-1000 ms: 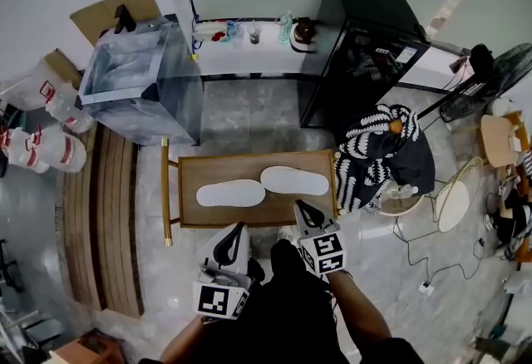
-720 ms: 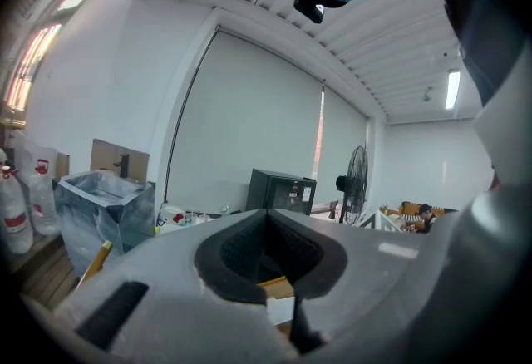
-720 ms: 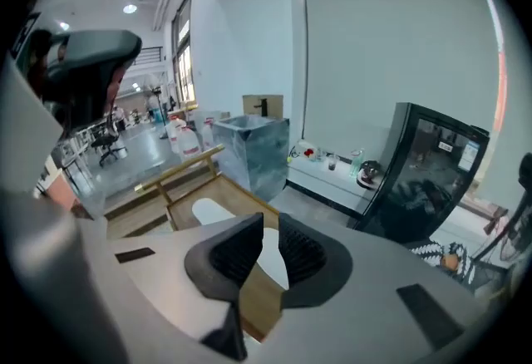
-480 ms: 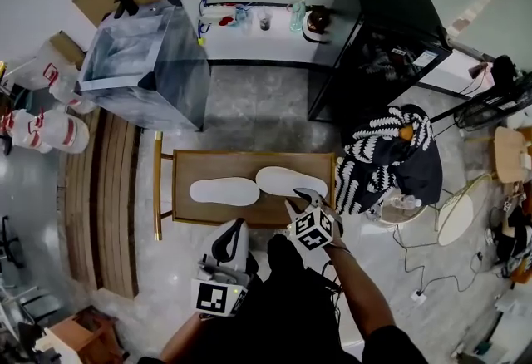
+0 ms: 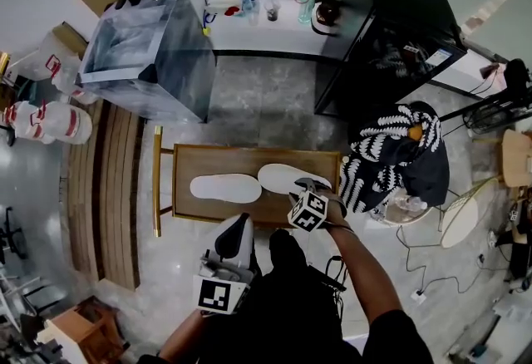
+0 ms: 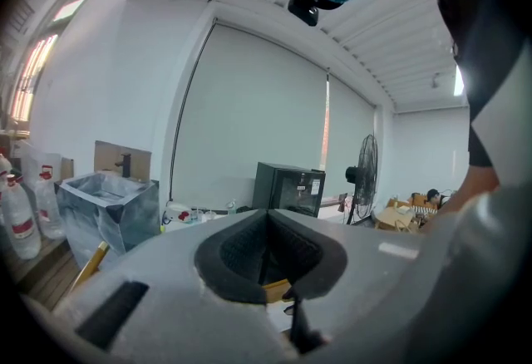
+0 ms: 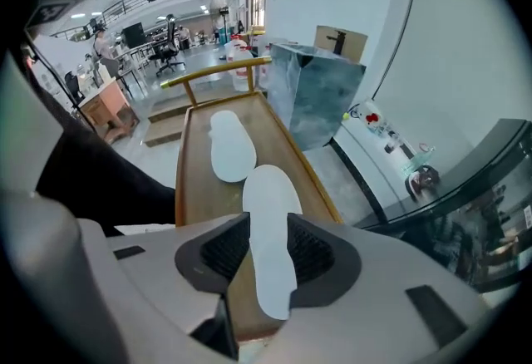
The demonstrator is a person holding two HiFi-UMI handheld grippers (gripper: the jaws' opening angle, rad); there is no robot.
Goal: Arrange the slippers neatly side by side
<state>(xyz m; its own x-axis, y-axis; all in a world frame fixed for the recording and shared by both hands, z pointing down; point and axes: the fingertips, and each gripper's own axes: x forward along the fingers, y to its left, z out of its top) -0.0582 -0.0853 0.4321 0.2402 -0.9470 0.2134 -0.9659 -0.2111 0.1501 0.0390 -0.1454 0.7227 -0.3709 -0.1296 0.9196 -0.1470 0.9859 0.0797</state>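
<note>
Right tool [image 7: 268,250] is opening astride the slipper [image 7: 264,213] at the surface's [image 7: 195,179] right end and must clamp next; left tool [image 6: 266,248] closed, empty.

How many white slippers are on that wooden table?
2. The left slipper lies on the table's left half; the right slipper lies beside it, toward the right end. None looks hidden.

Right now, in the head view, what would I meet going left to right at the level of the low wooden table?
White jugs with red labels → slatted wooden platform → left flat white slipper → right flat white slipper → black-and-white patterned cloth
</note>
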